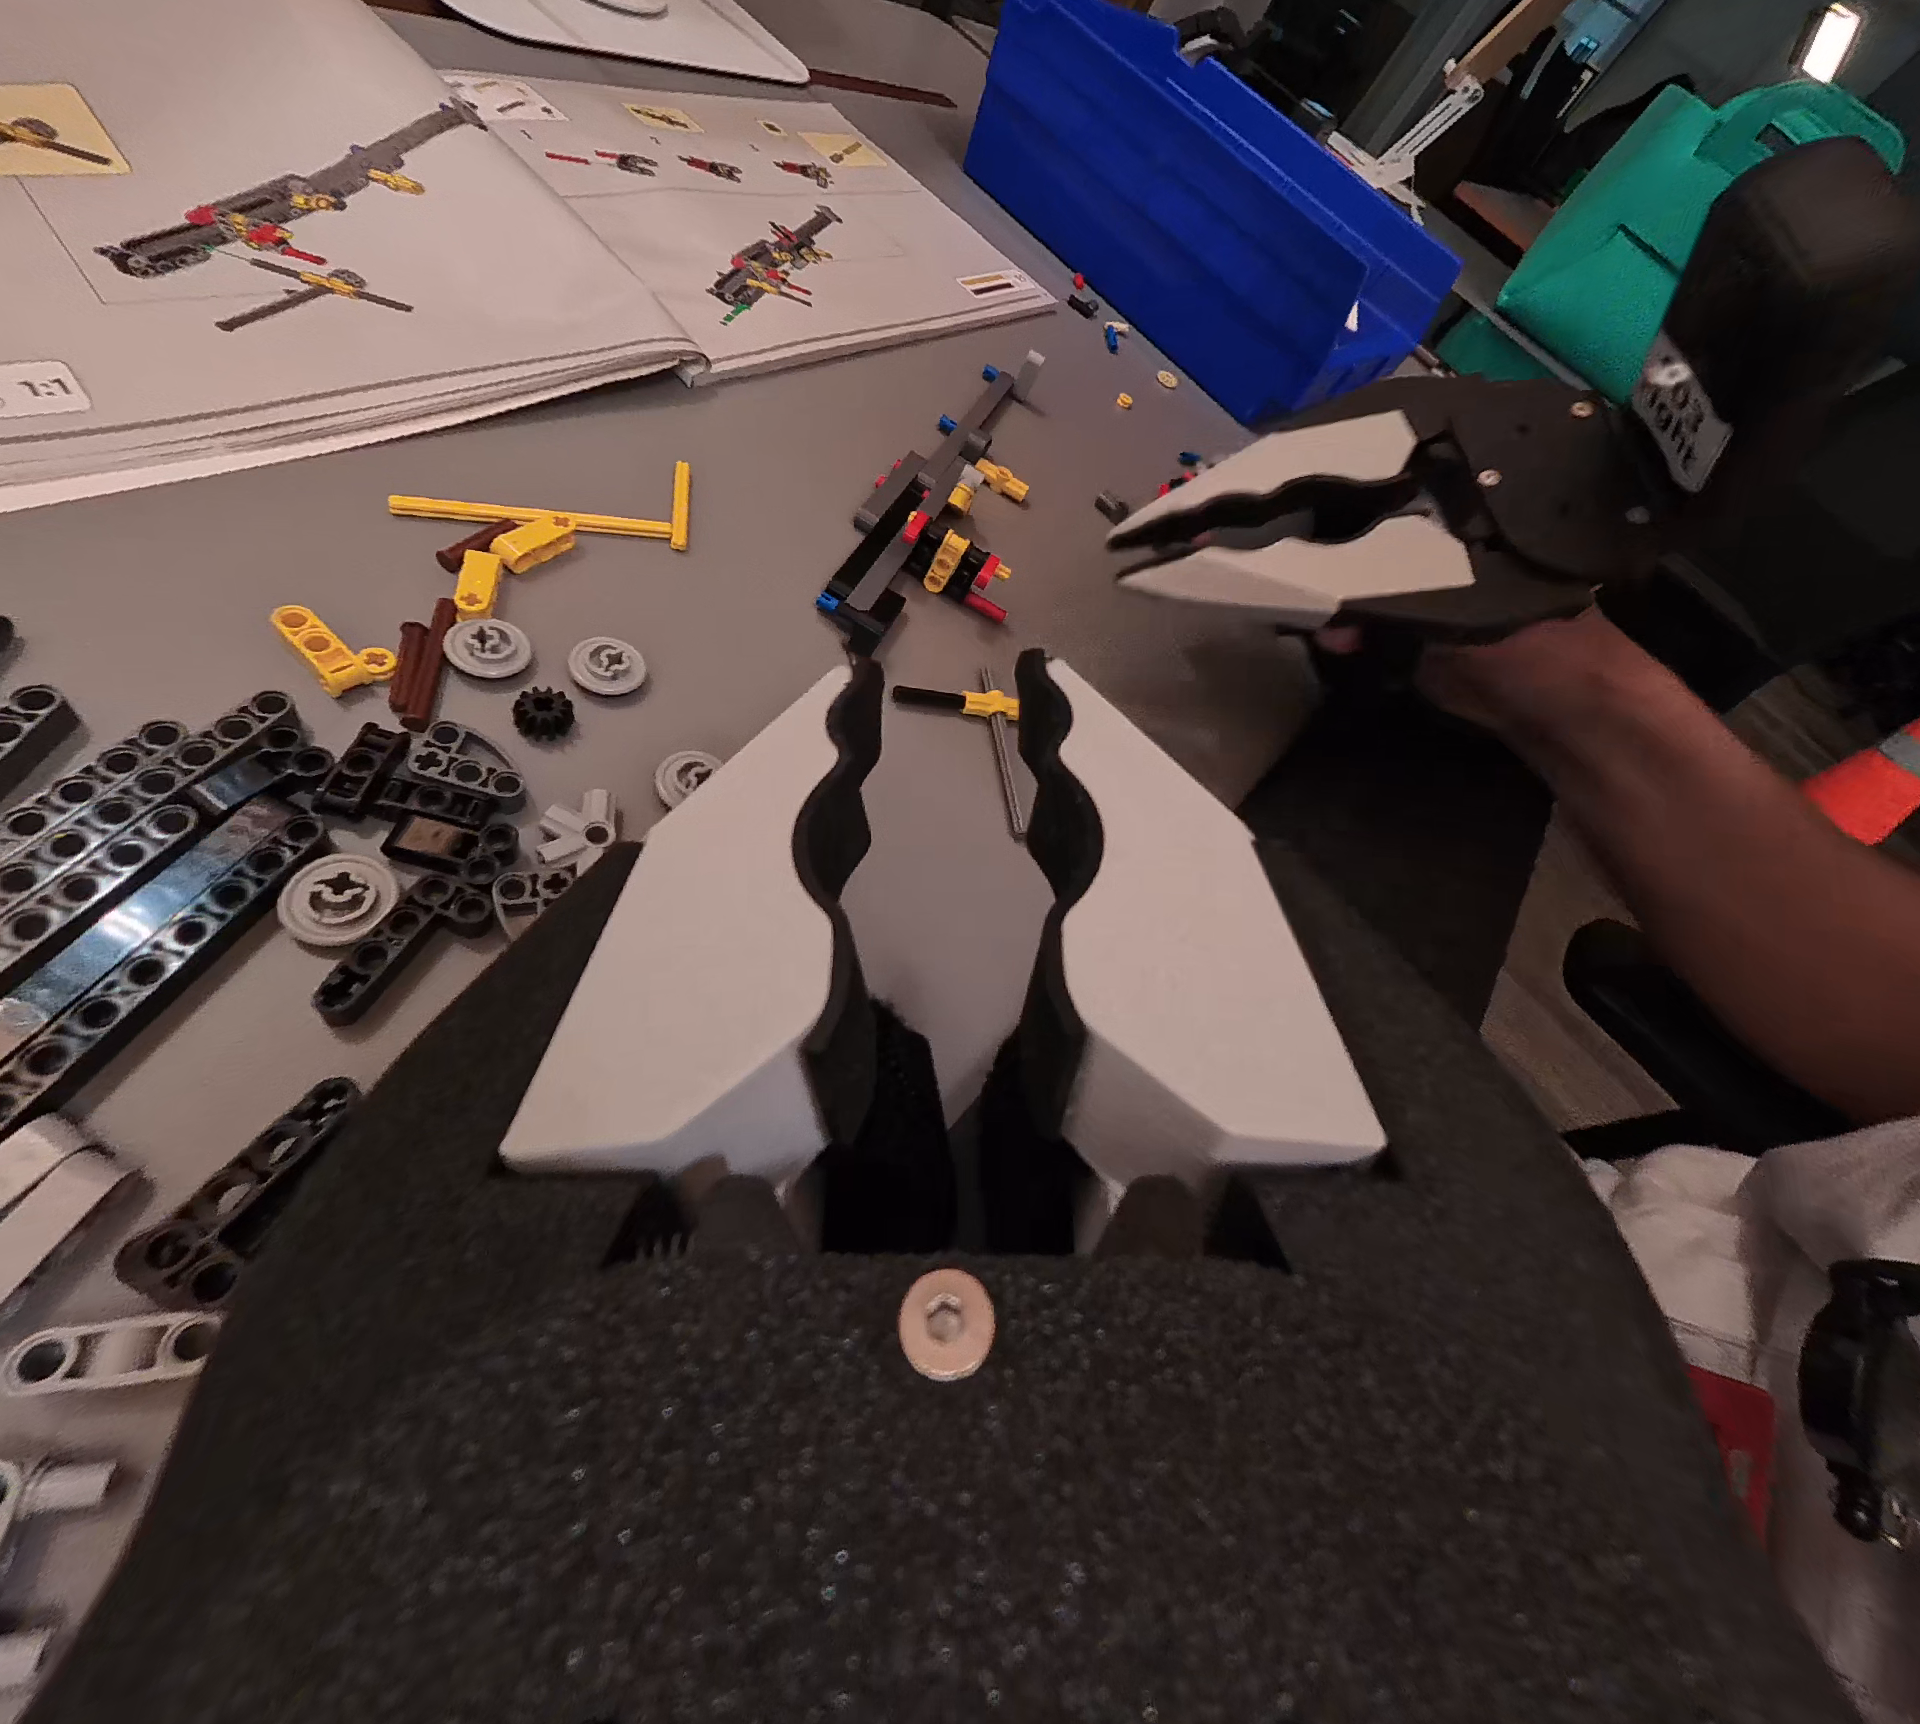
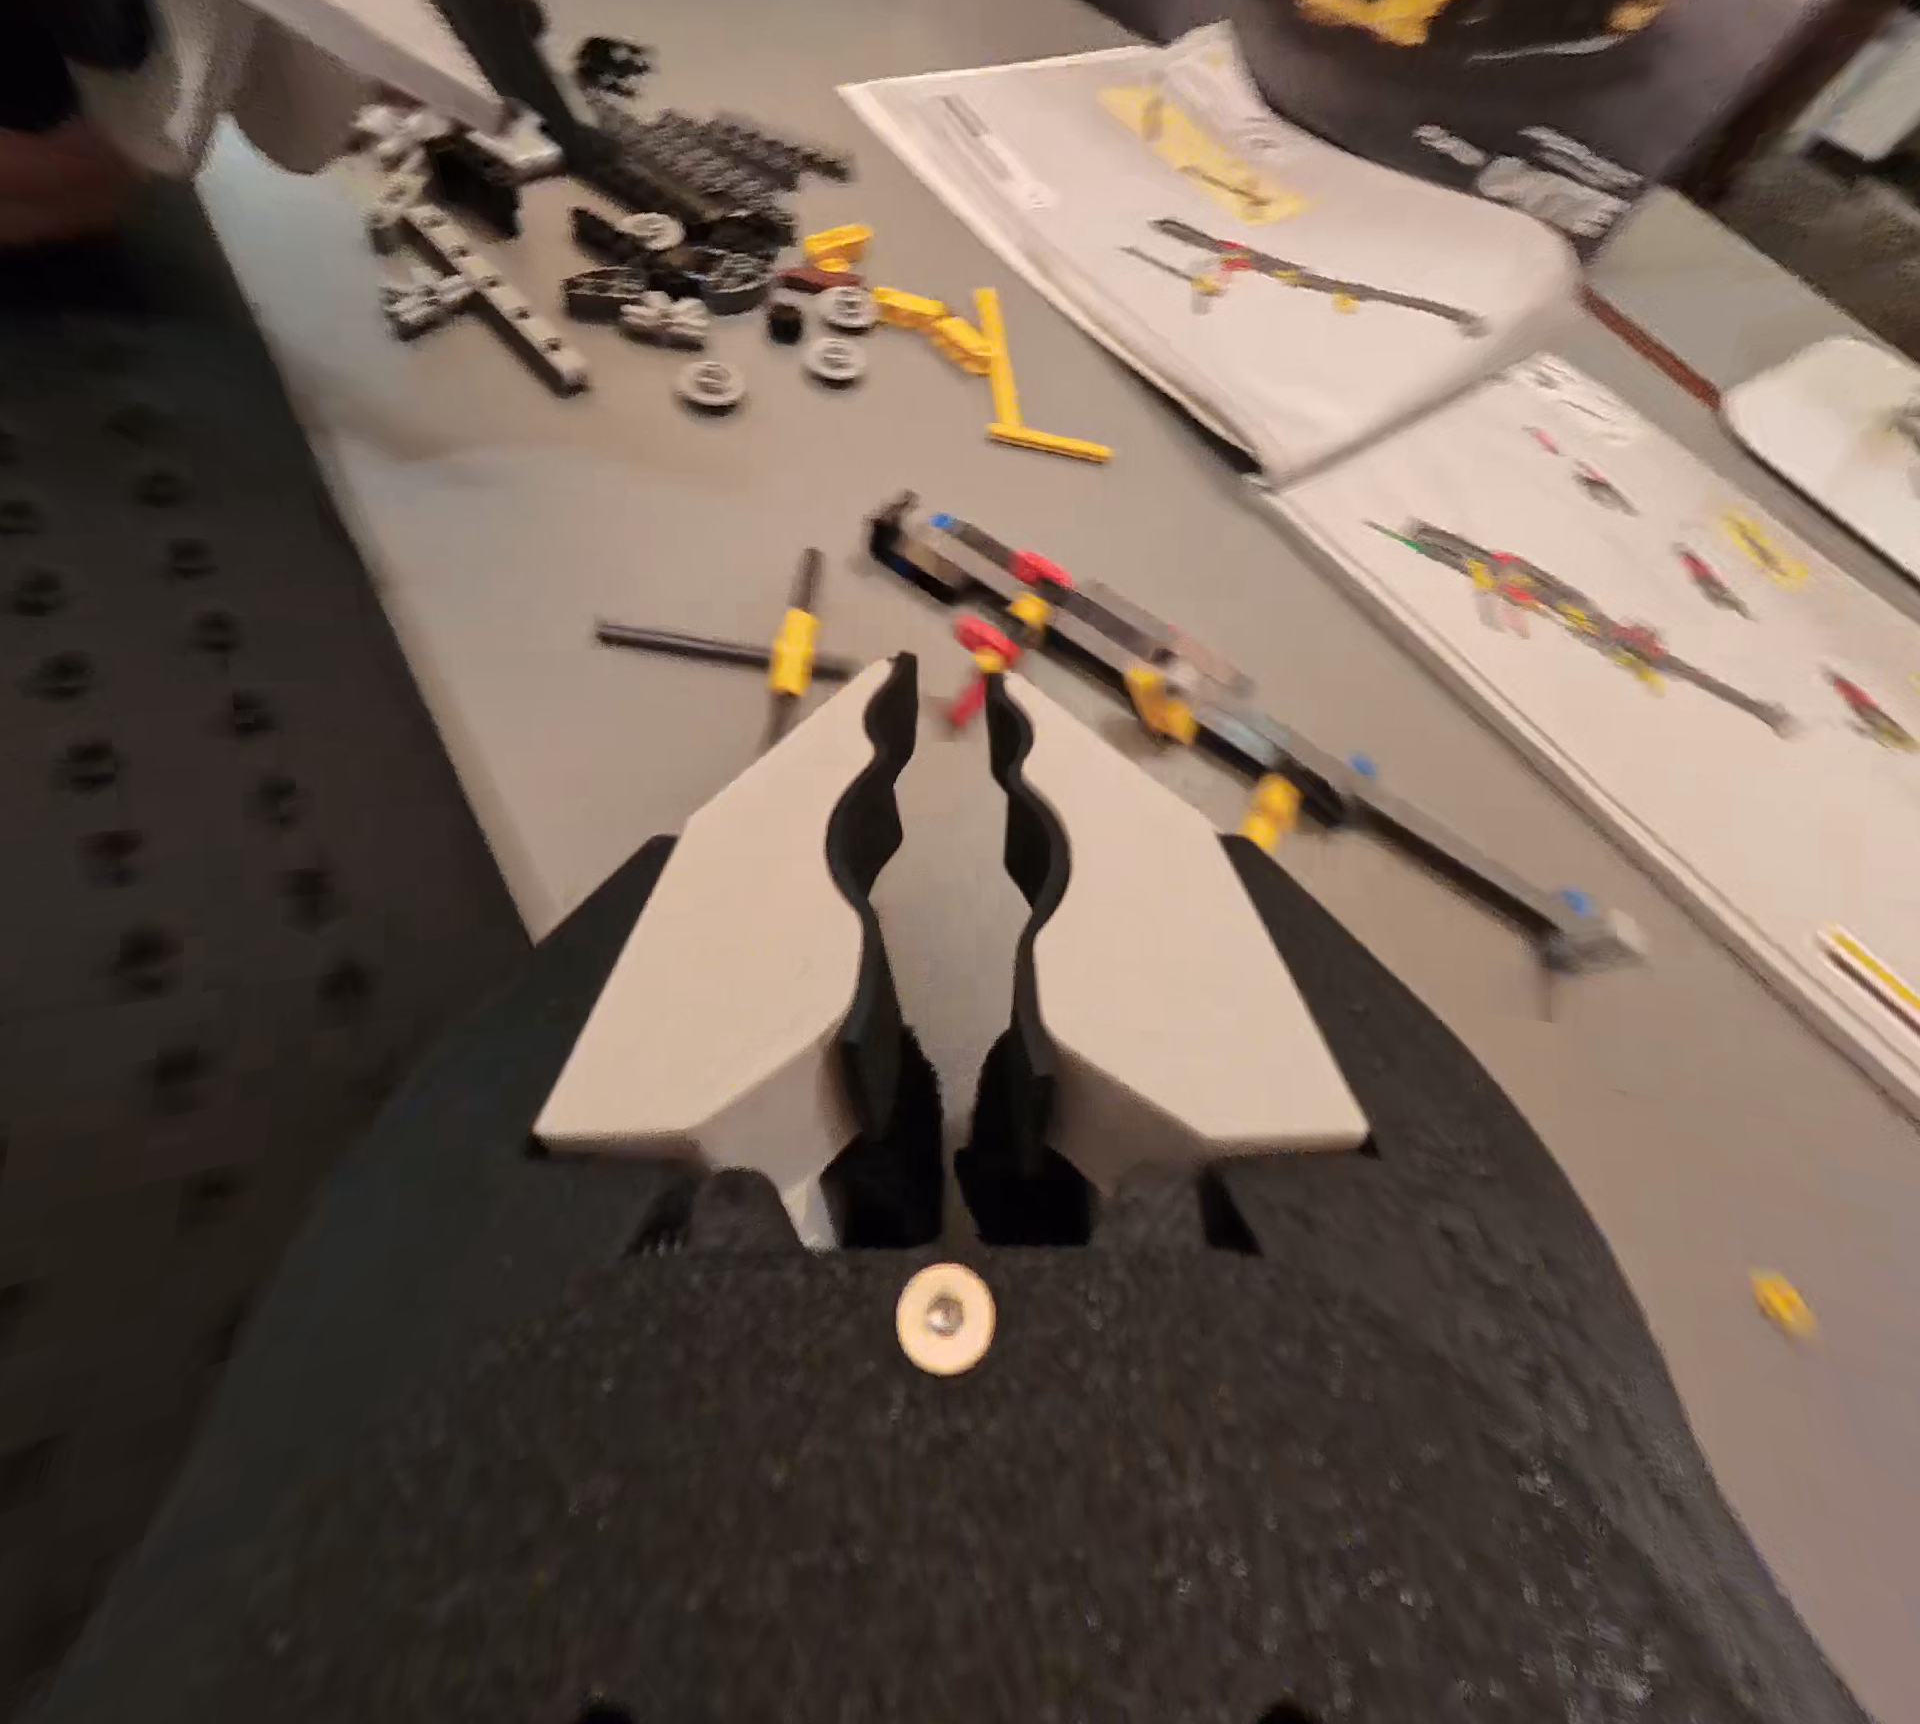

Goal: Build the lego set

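two grippers up, both empty; going left to right in the left wrist view: loose pile of black beams (image 1: 156, 853) at far left on the worktop (image 1: 727, 427), then yellow axle pieces (image 1: 540, 521), then the part-built assembly (image 1: 925, 521), then the small yellow-and-black axle piece (image 1: 977, 703), then the right gripper (image 1: 1117, 557) hovering at far right; left gripper (image 1: 951, 672) jaws parted, nothing between them; right gripper jaws a narrow gap apart, nothing held.

key relation: axle piece lies just ahead of the left gripper's tips, its grey shaft running back toward the right finger; assembly sits beyond it, long axis running diagonally away toward the blue bin (image 1: 1195, 199), black end nearest.

in the right wrist view (blurred) the right gripper (image 2: 945, 687) is just short of the assembly (image 2: 1195, 698), whose long axis runs across it from upper left to lower right; judgement: right gripper is nearer the assembly, left nearer the axle piece; open instruction booklet (image 1: 416, 220) behind.
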Demonstrator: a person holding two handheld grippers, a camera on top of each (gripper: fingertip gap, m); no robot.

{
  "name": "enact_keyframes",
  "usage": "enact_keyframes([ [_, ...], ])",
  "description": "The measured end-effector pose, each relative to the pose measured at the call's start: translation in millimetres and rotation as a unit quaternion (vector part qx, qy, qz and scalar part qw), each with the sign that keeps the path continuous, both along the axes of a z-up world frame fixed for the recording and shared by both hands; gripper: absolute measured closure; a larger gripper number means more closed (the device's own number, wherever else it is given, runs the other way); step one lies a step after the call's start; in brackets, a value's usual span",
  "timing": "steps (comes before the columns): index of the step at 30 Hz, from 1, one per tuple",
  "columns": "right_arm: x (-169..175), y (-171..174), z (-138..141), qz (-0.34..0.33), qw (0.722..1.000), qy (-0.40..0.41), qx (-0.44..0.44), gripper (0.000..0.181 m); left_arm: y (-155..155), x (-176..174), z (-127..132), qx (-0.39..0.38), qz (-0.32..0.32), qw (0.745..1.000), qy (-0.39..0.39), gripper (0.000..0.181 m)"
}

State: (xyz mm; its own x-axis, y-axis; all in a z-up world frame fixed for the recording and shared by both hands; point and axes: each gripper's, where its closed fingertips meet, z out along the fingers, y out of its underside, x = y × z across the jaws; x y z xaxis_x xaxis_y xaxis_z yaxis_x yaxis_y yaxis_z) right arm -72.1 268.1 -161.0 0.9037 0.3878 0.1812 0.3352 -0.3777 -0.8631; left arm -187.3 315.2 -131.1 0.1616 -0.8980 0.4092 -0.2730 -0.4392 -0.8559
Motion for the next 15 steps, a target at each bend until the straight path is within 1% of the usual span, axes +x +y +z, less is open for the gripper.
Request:
enact_keyframes([
  [3,64.4,-35.5,7.7,-0.086,0.995,0.045,-0.018,0.163,7.0,-7.2,4.0,0.010,0.023,1.000,-0.008,0.158],
  [5,114.7,-68.4,3.5,-0.187,0.979,0.063,-0.041,0.163,14.3,-14.5,3.9,0.023,0.042,0.999,-0.002,0.158],
  [7,145.7,-101.9,-0.8,-0.265,0.960,0.076,-0.050,0.162,22.6,-22.0,-2.6,0.030,0.059,0.997,0.027,0.158],
  [8,153.6,-114.9,-3.4,-0.293,0.951,0.085,-0.052,0.162,26.1,-24.7,-5.1,0.024,0.066,0.997,0.037,0.158],
  [10,154.5,-129.5,-9.6,-0.318,0.942,0.094,-0.052,0.158,31.0,-27.2,-9.4,0.016,0.078,0.996,0.044,0.158],
  [13,157.3,-135.1,-12.8,-0.344,0.937,0.036,-0.049,0.158,33.7,-26.7,-16.4,0.007,0.085,0.995,0.056,0.159],
  [15,159.6,-135.0,-19.7,-0.355,0.933,0.005,-0.065,0.158,35.9,-26.7,-20.2,0.007,0.091,0.994,0.065,0.159],
])
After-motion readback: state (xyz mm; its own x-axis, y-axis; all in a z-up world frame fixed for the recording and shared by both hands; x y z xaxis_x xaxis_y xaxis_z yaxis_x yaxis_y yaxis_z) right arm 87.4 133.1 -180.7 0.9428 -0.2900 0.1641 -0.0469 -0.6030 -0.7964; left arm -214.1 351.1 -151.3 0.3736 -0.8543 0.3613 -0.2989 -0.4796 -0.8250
